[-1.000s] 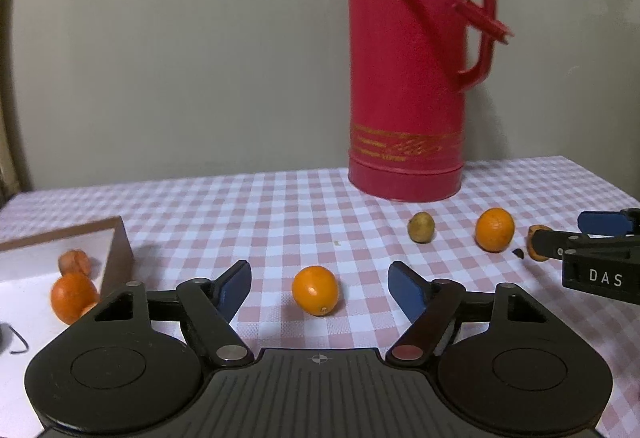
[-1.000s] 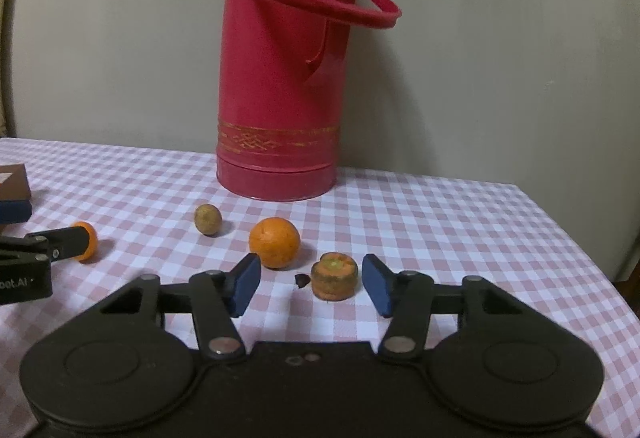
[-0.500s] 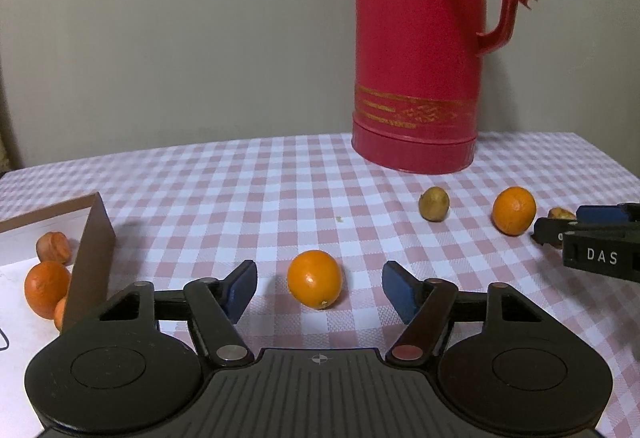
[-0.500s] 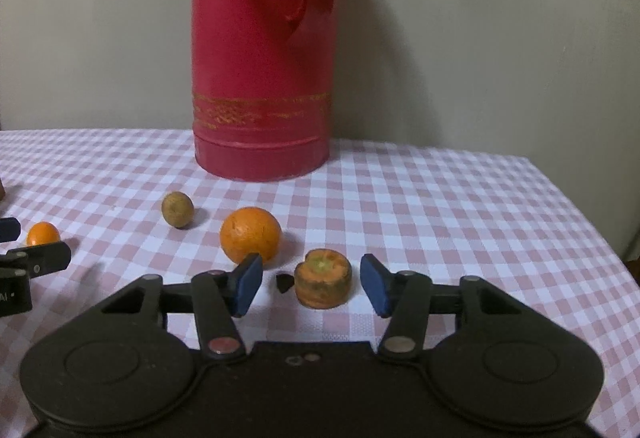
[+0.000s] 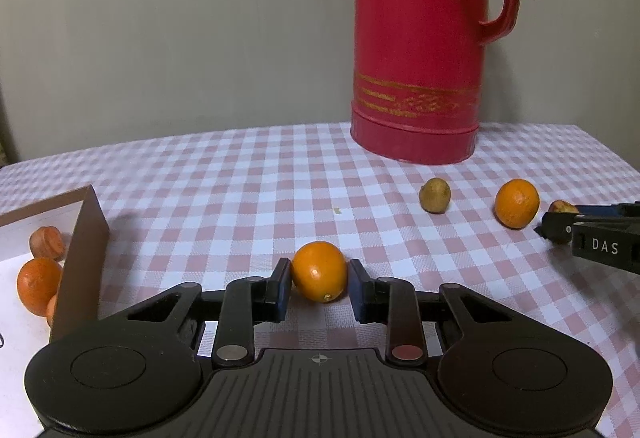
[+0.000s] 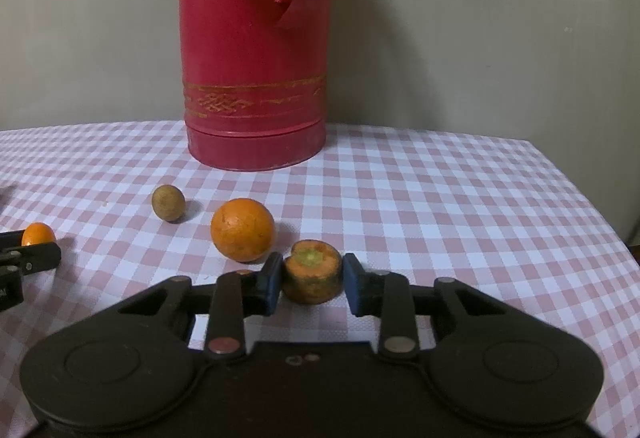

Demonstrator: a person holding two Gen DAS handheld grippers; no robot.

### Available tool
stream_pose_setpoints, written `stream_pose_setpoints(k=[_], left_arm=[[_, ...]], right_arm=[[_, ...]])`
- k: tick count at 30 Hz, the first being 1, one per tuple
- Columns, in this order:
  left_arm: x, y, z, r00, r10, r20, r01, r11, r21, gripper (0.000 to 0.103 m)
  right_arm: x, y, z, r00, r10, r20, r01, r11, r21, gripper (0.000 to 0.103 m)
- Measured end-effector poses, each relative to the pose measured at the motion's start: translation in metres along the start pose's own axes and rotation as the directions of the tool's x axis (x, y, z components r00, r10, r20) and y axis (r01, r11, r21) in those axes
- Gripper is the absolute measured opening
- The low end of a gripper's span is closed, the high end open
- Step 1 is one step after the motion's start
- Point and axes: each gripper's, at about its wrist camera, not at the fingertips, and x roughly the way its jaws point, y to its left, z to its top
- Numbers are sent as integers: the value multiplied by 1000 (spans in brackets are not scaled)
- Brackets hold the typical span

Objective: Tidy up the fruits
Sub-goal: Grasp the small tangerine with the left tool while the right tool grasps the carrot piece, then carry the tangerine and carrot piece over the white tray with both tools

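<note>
My left gripper (image 5: 319, 288) has its blue pads against both sides of a small orange (image 5: 319, 271) that rests on the checked tablecloth. My right gripper (image 6: 308, 282) is shut on a stubby orange-brown fruit piece (image 6: 314, 272), also on the cloth. A larger orange (image 6: 243, 230) and a small brown round fruit (image 6: 168, 202) lie just beyond the right gripper; both also show in the left wrist view, the orange (image 5: 517, 203) and the brown fruit (image 5: 435, 195). An open cardboard box (image 5: 82, 234) at the left holds an orange (image 5: 38, 286) and a brownish fruit (image 5: 47, 242).
A tall red thermos (image 5: 424, 49) stands at the back of the table, also in the right wrist view (image 6: 256, 49). A grey wall is behind it. The table's right edge (image 6: 592, 205) is near the right gripper. The right gripper's body (image 5: 600, 242) shows at the left view's right edge.
Both grippers moved forward and down and closed: the left onto the small orange, the right onto the stubby fruit piece. Both were wide open before.
</note>
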Motion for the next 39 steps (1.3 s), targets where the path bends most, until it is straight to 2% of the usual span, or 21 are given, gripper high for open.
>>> stream_pose_setpoints(k=[9,19,31,39], left_arm=[[-18,-1,-6,1000,-9,26,9,1000,8,30],[-75,0,-15,994,-32,107,29,999,26,30],[-130,23,-50,991,-12,131,9,1000,23,30],[-163,42,-69,988,33,149,-38,999,27,30]], right_arm=[[-13,0,-5,1000,-9,5,9,1000,-1,23],[-74,8,-10,994,-1,107,2,1000,-5,23],[-134,32,-42,990,36,138,-31,999,-38,23],[-162,49,-61,988,89,130,-82,995,-62,23]])
